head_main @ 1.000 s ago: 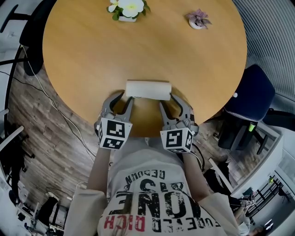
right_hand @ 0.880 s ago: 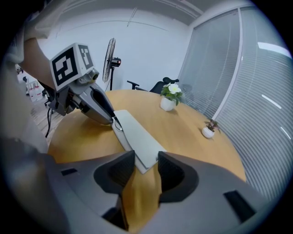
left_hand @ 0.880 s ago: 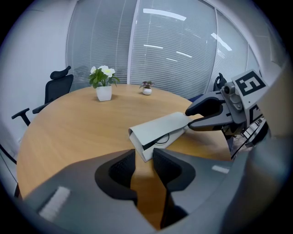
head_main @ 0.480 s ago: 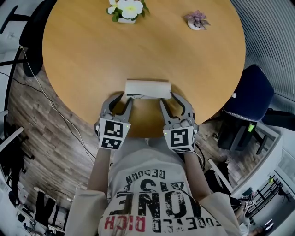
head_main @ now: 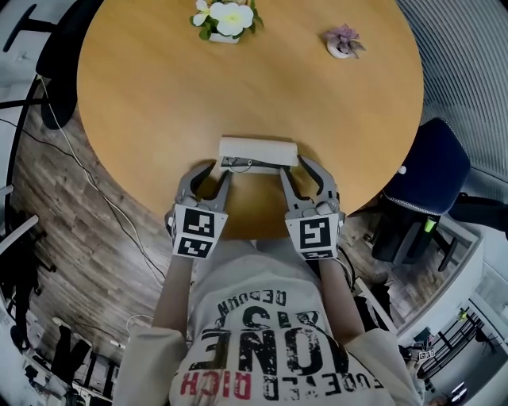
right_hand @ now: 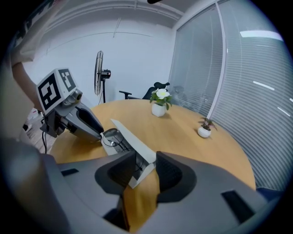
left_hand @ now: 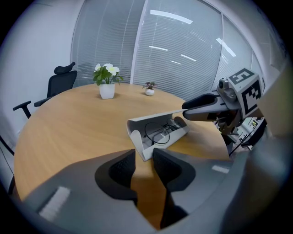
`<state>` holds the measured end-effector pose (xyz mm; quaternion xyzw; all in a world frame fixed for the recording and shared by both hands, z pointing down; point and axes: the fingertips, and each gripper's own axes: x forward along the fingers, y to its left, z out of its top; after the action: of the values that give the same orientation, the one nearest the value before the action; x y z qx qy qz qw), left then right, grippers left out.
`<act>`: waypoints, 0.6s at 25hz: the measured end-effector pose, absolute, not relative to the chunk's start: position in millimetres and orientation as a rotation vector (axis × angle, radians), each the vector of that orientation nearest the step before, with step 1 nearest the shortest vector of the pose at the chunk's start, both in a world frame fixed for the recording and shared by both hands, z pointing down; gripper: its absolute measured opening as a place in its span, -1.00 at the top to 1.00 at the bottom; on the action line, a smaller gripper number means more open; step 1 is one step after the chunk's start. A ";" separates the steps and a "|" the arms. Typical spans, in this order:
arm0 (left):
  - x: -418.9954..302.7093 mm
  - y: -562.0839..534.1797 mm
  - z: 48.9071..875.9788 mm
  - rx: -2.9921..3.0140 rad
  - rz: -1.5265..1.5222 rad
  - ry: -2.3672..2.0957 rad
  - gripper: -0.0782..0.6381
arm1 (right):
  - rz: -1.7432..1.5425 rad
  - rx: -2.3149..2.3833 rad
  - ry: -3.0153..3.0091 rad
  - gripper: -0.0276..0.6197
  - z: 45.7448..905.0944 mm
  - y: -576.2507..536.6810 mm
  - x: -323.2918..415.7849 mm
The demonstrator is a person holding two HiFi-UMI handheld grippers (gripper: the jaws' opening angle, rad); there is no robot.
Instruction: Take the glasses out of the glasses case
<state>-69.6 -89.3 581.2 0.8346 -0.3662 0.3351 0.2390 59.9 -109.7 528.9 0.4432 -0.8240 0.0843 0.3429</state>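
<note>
Left gripper [head_main: 216, 170]: jaws apart, with the left corner of the glasses case [head_main: 258, 151] between the tips. Right gripper [head_main: 295, 168]: jaws apart, just been closing, straddling the case's right end.

The lid was shut a second ago and now stands ajar. The glasses [left_hand: 160, 132] lie inside.

The case sits close to the near edge of the table [head_main: 238, 87]. Beyond the jaws the top is bare up to two potted plants [head_main: 226, 17].

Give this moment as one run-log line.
glasses case: lid ajar, glasses inside; left claw: open at left end; right claw: jaws just closing, right end between

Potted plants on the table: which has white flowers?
The bigger plant, left of the pair in the head view, in a white pot. The small plant to its right has purplish leaves.
</note>
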 end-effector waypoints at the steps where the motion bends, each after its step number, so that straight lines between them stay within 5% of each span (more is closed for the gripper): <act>1: -70.0 -88.0 582.6 2.277 0.920 -1.002 0.41 | 0.226 1.157 -2.145 0.46 528.4 -111.5 60.3; 15: -69.3 -86.6 583.1 2.265 0.894 -1.009 0.42 | 0.266 1.186 -2.154 0.48 526.3 -128.1 61.9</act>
<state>-69.3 -86.6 583.1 0.8320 -0.3706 0.3284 0.2503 61.9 -128.1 526.3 0.4531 -0.8227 0.1014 0.3279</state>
